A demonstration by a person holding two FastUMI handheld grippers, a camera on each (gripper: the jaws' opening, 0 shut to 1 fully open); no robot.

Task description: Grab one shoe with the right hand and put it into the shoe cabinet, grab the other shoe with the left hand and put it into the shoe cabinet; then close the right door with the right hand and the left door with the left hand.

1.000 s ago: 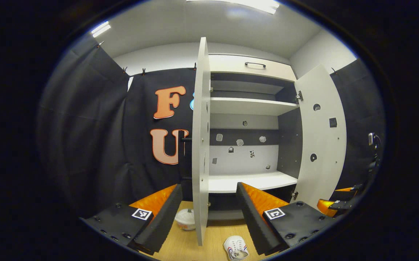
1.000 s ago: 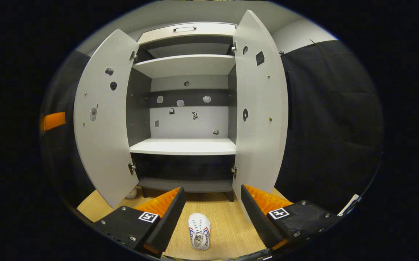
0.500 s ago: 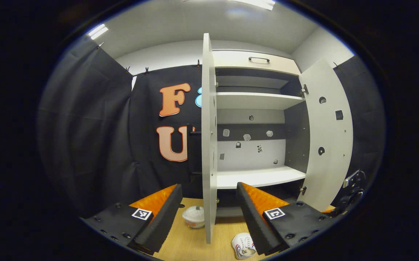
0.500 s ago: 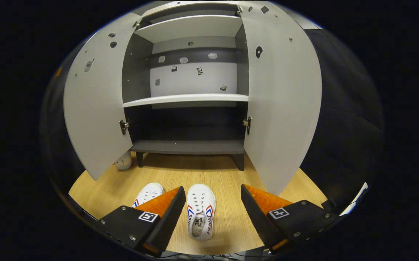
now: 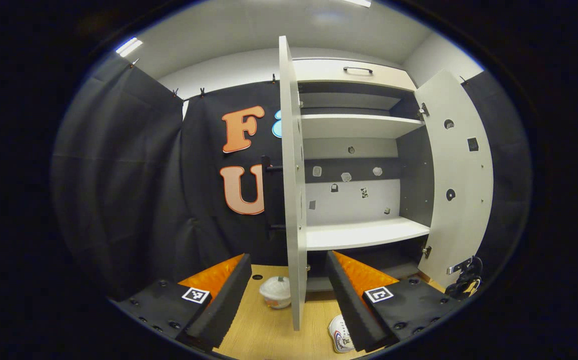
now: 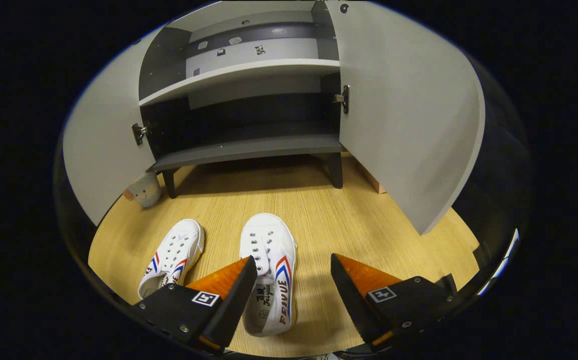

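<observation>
Two white shoes with red and blue stripes lie on the wooden floor in front of the open shoe cabinet (image 6: pixel 248 147). In the right gripper view, one shoe (image 6: pixel 268 270) points at the cabinet and the other shoe (image 6: pixel 173 255) lies to its left. My right gripper (image 6: pixel 293 260) is open just above the nearer shoe, whose heel sits between the fingers. My left gripper (image 5: pixel 287 257) is open and empty, facing the thin edge of the left door (image 5: pixel 294 200). A shoe (image 5: pixel 341 335) peeks out beside its right finger.
Both cabinet doors stand wide open: the right door (image 6: pixel 404 115) and the left door (image 6: pixel 98 155). A small white round object (image 6: pixel 143 190) sits on the floor by the cabinet's left leg, also seen as a white pot (image 5: pixel 276 292). The other gripper (image 5: pixel 464 282) shows at far right.
My right gripper has tipped down and closed in on the shoes; both are now in view, one between its fingers. My left gripper has drifted slightly.
</observation>
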